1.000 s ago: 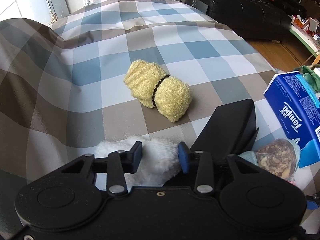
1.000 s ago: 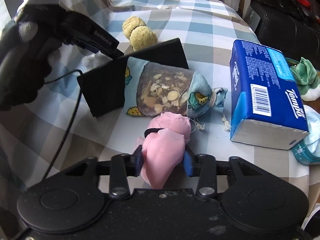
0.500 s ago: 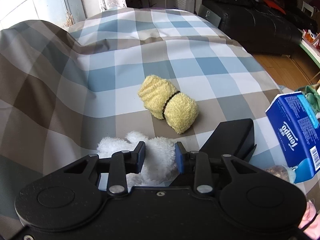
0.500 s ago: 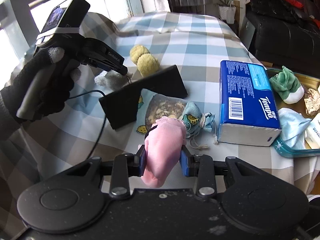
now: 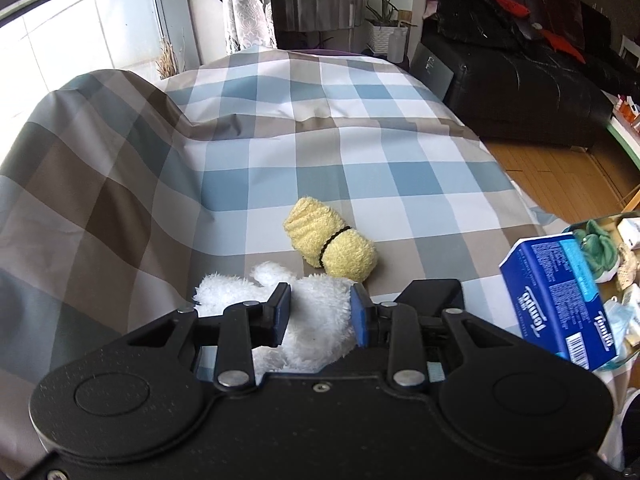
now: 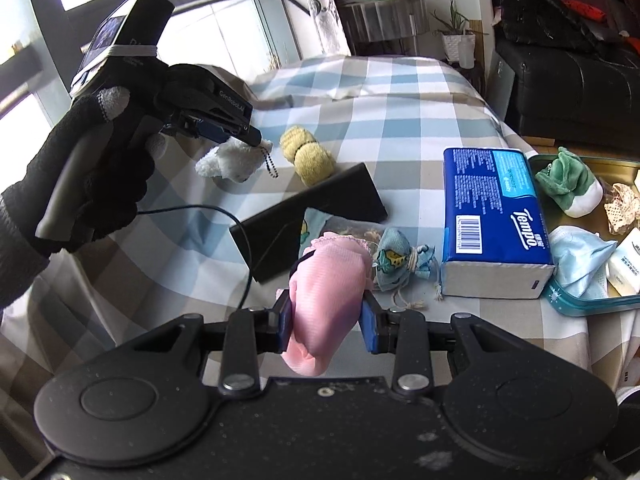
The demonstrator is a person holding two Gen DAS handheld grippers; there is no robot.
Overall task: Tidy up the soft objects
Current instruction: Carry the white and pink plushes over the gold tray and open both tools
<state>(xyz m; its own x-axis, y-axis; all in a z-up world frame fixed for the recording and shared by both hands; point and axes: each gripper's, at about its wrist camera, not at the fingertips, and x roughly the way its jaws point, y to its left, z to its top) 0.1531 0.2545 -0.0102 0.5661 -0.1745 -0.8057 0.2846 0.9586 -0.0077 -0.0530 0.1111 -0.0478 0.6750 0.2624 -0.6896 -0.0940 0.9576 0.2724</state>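
Note:
My left gripper (image 5: pixel 320 314) is shut on a white fluffy plush (image 5: pixel 316 312), held off the checked cloth. In the right wrist view that plush (image 6: pixel 228 160) hangs from the left gripper (image 6: pixel 254 140), which a black-gloved hand (image 6: pixel 92 176) holds. A yellow rolled towel (image 5: pixel 332 250) tied with a black band lies on the cloth just beyond; it shows in the right view too (image 6: pixel 306 154). My right gripper (image 6: pixel 326 322) is shut on a pink cloth bundle (image 6: pixel 328 280), lifted above the table.
A black flat case (image 6: pixel 308 216) lies mid-table over a clear pouch of dried pieces. A small blue drawstring pouch (image 6: pixel 394 260) and a blue Tempo tissue pack (image 6: pixel 494 220) sit to the right. A tray (image 6: pixel 592 300) holds a face mask and a green plush (image 6: pixel 568 184). A black sofa stands behind.
Both grippers have risen with their loads: the white plush and the pink bundle are lifted off the cloth. The left jaws closed tighter on the plush.

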